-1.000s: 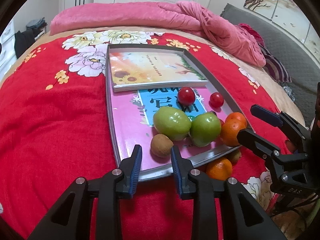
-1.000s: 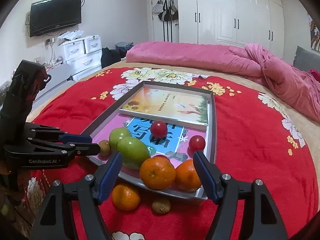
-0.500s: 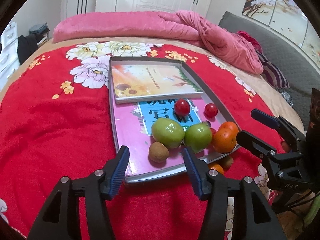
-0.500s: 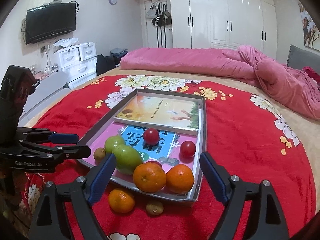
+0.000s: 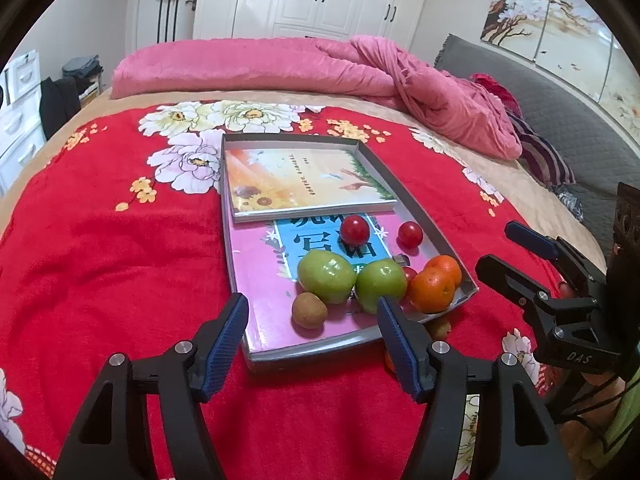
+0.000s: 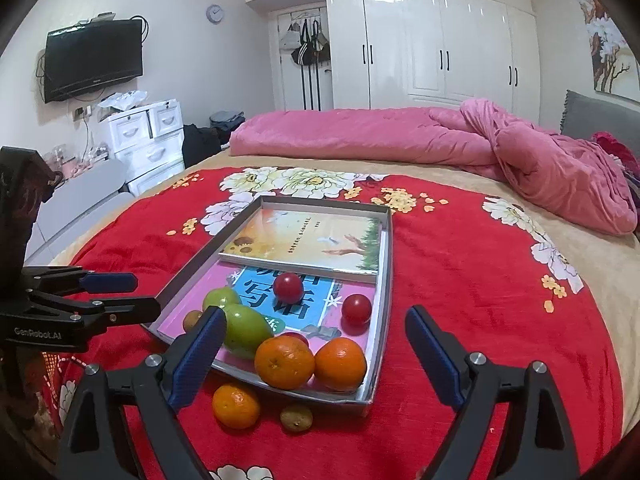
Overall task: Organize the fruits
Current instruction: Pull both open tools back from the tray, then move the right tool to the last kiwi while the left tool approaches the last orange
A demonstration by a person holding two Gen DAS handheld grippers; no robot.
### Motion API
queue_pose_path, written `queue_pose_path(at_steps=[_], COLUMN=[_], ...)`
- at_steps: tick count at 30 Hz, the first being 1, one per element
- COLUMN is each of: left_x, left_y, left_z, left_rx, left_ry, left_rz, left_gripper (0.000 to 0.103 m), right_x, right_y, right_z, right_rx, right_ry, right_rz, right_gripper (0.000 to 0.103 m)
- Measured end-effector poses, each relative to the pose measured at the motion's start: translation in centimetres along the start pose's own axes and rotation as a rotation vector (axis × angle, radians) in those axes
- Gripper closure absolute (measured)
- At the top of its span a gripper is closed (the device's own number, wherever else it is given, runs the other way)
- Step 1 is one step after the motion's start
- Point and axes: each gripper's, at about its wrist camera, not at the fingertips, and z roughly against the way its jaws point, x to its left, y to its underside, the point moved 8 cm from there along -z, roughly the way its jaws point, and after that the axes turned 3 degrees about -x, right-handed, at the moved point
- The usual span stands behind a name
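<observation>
Two grippers up, both empty with jaws spread wide: my left gripper [image 5: 312, 316] hangs over the near edge of the tray [image 5: 416, 204], my right gripper [image 6: 316, 332] over its near corner. Right wrist view gives me what the left barely does: one orange [image 6: 236, 406] and one kiwi [image 6: 296, 417] lying loose on the red blanket [image 6: 460, 280], just outside the tray's near wall. In the left view that orange is almost fully hidden behind my right-hand finger, and only a sliver of the kiwi shows. Inside the tray, nearest first: two oranges [image 6: 310, 362] touching each other in the corner, two green apples [image 5: 352, 278] side by side, a second kiwi [image 5: 309, 310] beside them, then two red fruits [image 5: 380, 232] farther in. The left view shows both apples cleanly; the right view has one partly behind my finger. Beyond the fruit, a book [image 5: 304, 180] fills the tray's far end. Far back: pink duvet [image 6: 400, 136], white wardrobe [image 6: 440, 40]. TV [image 6: 94, 58] only shows in the right view.
</observation>
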Motion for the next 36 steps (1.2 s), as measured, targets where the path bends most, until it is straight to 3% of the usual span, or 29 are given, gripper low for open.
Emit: queue_pose_path(at_steps=[4,18,36], left_x=[-0.2,-2.0,-4.2], left_y=[0.0,0.4,2.1], left_z=[0.2,1.6,1.4], left_rx=[0.0,0.006,0.06], left_ry=[0.016,0.087,0.117], left_rz=[0.007,0.02,-0.021], left_gripper=[0.028,0.026,0.026], right_x=[-0.3,-1.5,-1.6], right_y=[-0.1,-0.1,2.8], right_z=[0.4,1.8,2.2], right_rx=[-0.003,0.008,0.14], right_ry=[0.009,0.031,0.015], right_rz=[-0.008,-0.042,-0.073], right_gripper=[0.012,0.01,0.01])
